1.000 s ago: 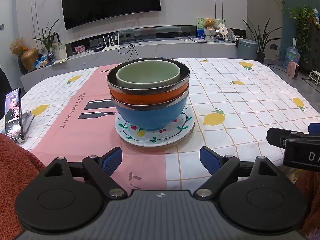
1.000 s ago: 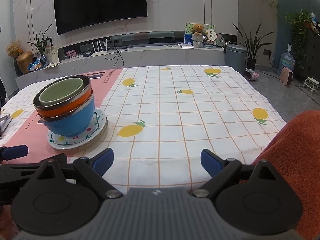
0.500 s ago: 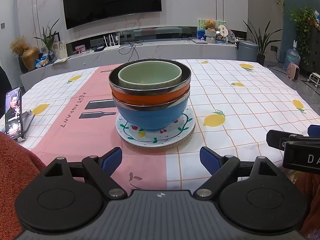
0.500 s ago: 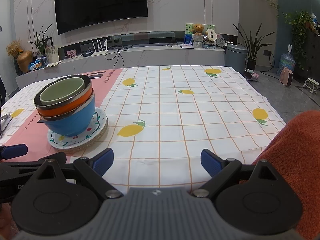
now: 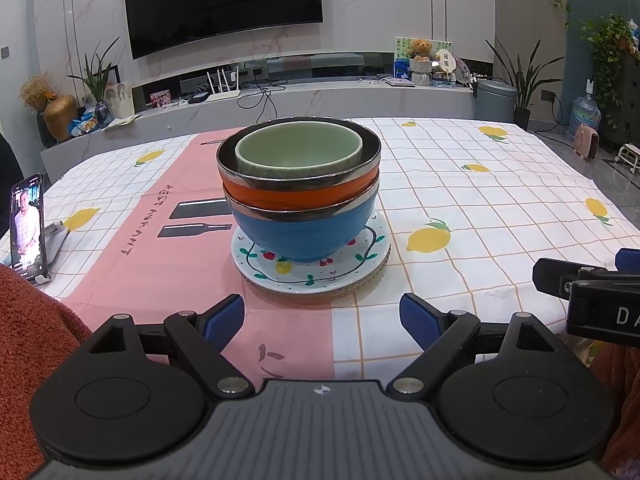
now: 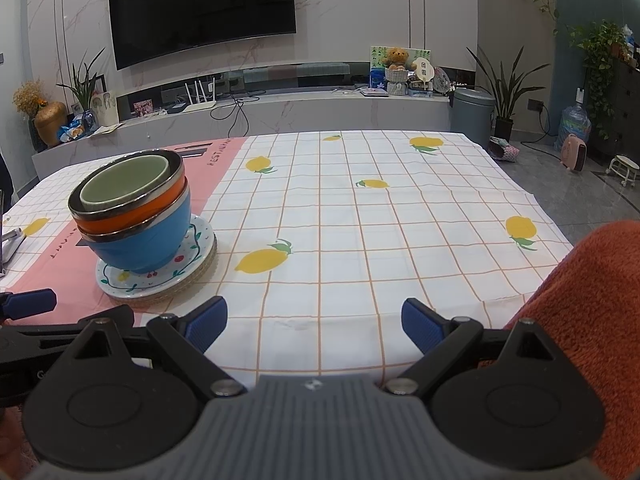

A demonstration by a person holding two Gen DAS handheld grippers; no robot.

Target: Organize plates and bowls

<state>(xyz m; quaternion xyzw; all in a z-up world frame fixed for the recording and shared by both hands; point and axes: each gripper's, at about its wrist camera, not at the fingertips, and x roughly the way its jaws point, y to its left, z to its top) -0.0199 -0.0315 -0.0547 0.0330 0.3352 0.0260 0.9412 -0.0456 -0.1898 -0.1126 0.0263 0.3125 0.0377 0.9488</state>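
Note:
A pale green bowl [image 5: 298, 151] nests in an orange bowl [image 5: 296, 196], which nests in a blue bowl [image 5: 304, 234]. The stack stands on a white patterned plate [image 5: 364, 260] over a woven mat [image 5: 356, 290]. My left gripper [image 5: 322, 320] is open and empty, a short way in front of the plate. In the right wrist view the same stack, green bowl [image 6: 124, 182] on top and blue bowl [image 6: 140, 240] below, sits at the left on the plate [image 6: 200, 240]. My right gripper [image 6: 314, 322] is open and empty over the tablecloth, right of the stack.
A phone [image 5: 26, 226] leans on a stand at the table's left edge. The lemon-print tablecloth [image 6: 380, 232] covers the table. An orange sleeve [image 6: 592, 320] shows at the right. A TV console and plants stand beyond the table.
Both views have shifted very slightly; the bowls and plate have not moved, and both grippers remain open.

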